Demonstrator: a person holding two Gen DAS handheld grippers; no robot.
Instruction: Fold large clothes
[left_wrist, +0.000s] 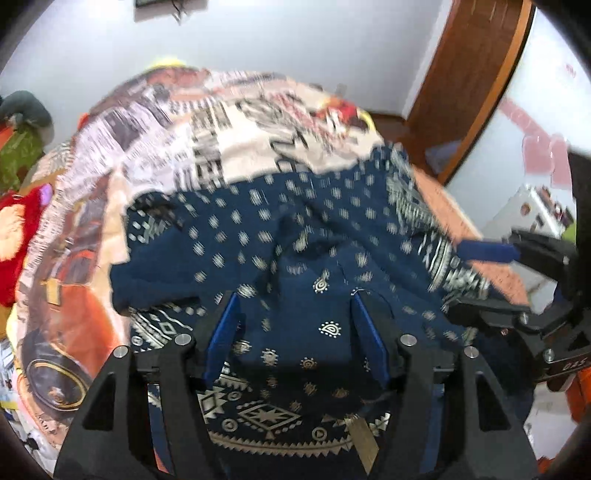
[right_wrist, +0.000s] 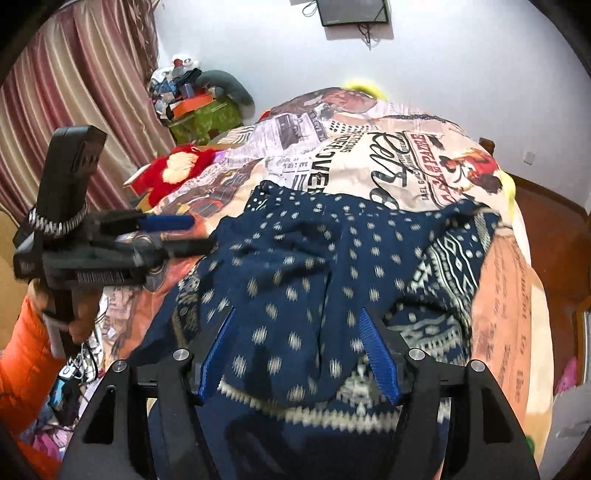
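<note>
A pale, evenly lit wall (right_wrist: 258, 48) carries a dark screen (right_wrist: 354, 13) with dangling cables. Striped pinkish curtains (right_wrist: 74, 92) hang at one side. The bed (right_wrist: 509, 295) wears a newspaper-print cover (right_wrist: 369, 147), with a red plush toy (right_wrist: 173, 171) beside it. A brown wooden door frame (left_wrist: 476, 85) and wooden floor (right_wrist: 554, 236) lie beyond.

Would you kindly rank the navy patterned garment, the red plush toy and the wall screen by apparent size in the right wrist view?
1. navy patterned garment, by far the largest.
2. red plush toy.
3. wall screen, cut off by the top edge, so its rank below the toy is unsure.
</note>
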